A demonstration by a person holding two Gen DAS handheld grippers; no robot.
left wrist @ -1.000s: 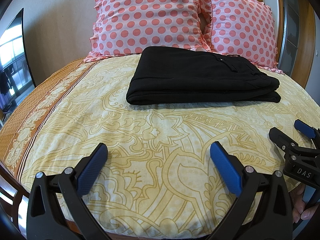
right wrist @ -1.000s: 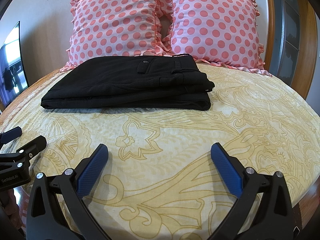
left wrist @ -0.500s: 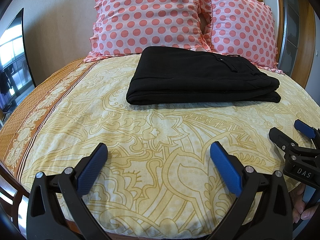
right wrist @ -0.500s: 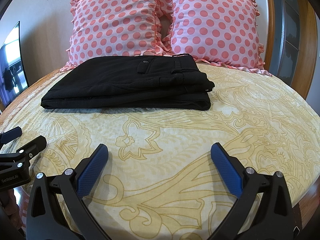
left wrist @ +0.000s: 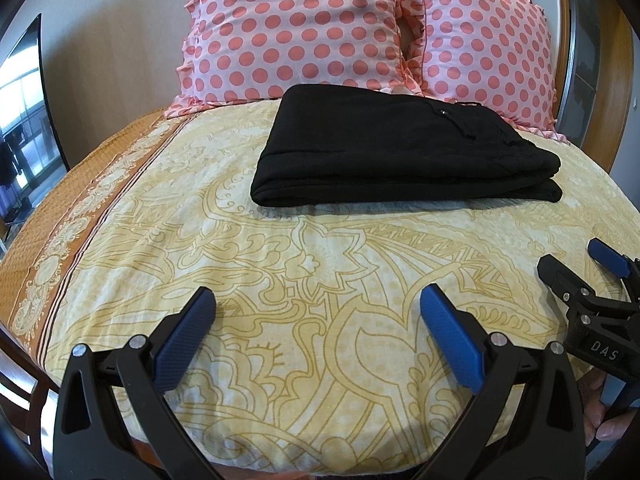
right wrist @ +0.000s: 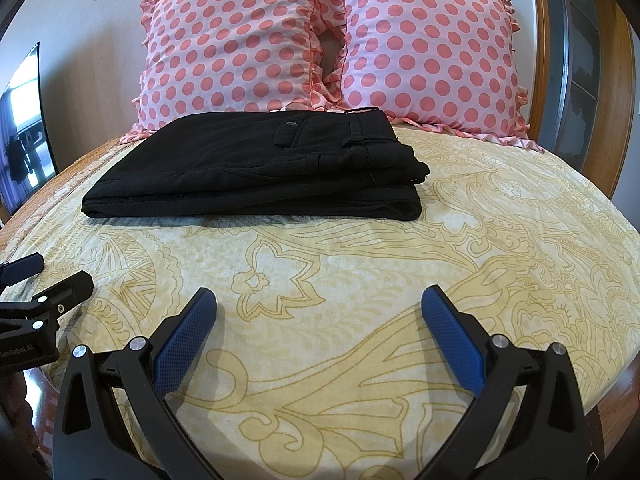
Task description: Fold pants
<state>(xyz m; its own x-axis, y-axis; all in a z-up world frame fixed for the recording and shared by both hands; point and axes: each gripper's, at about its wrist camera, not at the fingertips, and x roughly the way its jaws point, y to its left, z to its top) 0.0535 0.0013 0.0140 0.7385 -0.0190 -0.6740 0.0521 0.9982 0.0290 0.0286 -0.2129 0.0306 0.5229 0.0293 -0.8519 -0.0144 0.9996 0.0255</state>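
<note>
The black pants [left wrist: 400, 148] lie folded in a flat rectangle on the yellow patterned bedspread [left wrist: 280, 264], just in front of the pillows; they also show in the right wrist view [right wrist: 260, 168], pocket button up. My left gripper [left wrist: 316, 320] is open and empty, hovering over the near part of the bed, well short of the pants. My right gripper [right wrist: 318, 320] is open and empty, also near the front of the bed. Each gripper shows at the edge of the other's view, the right one [left wrist: 576, 268] and the left one [right wrist: 44, 280].
Two pink polka-dot pillows [right wrist: 320, 40] stand against the headboard behind the pants. A wooden bed frame [right wrist: 544, 52] rises at the right. A dark screen [left wrist: 24, 100] stands at the far left. The bed's near edge [left wrist: 24, 344] drops off at lower left.
</note>
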